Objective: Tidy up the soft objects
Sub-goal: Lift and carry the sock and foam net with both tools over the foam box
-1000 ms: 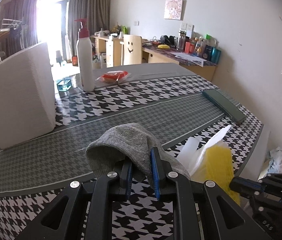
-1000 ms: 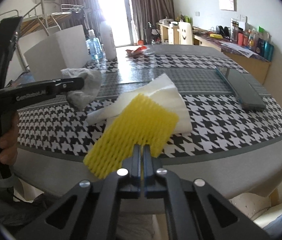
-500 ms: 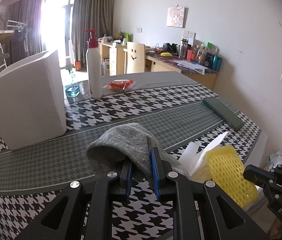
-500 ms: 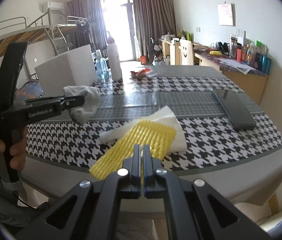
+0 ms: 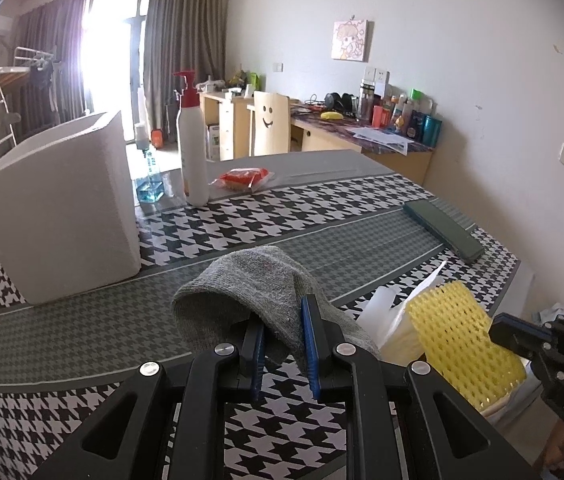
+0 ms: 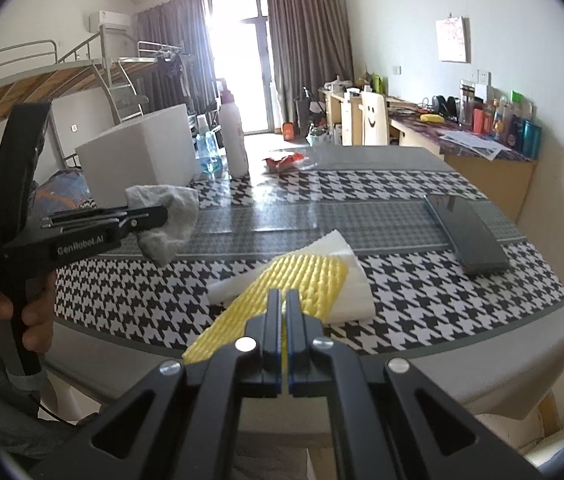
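Observation:
My left gripper (image 5: 282, 320) is shut on a grey sock (image 5: 250, 284) and holds it above the houndstooth table; the sock also shows in the right wrist view (image 6: 166, 220). My right gripper (image 6: 282, 300) is shut on a yellow foam net (image 6: 298, 284), lifted over the table's front edge; it also shows in the left wrist view (image 5: 458, 336). A white foam sheet (image 6: 346, 276) lies under the net on the table. The right gripper (image 5: 498, 334) is to the right of the left one.
A white foam box (image 5: 62, 208) stands at the left. A white pump bottle (image 5: 192, 152), a blue glass bottle (image 5: 150, 180) and a red snack packet (image 5: 244, 178) are at the back. A dark flat case (image 5: 442, 230) lies at the right.
Both grippers have risen and drawn back from the table with their objects. The yellow net has lifted off the white sheet and now hangs flatter.

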The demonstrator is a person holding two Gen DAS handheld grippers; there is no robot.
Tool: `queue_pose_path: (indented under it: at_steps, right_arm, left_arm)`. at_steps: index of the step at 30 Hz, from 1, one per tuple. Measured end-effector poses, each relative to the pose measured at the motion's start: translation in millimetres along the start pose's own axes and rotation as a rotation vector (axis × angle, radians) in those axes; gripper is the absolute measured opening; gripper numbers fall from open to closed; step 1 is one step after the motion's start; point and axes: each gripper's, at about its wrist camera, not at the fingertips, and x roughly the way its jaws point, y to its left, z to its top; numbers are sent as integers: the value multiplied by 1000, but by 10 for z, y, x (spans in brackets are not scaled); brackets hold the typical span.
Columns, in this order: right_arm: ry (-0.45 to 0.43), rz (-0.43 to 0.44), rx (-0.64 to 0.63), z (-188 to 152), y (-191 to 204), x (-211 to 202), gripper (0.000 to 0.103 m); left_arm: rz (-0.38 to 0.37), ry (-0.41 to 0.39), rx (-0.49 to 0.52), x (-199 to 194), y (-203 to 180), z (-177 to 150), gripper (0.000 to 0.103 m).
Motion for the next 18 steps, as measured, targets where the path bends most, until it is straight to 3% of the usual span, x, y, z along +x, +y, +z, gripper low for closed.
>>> queue_pose_path:
  at_steps: [18]
  right_arm:
    - [-74, 24, -45, 246, 122, -46, 3]
  left_arm:
    - [34, -46, 19, -207, 92, 19, 18]
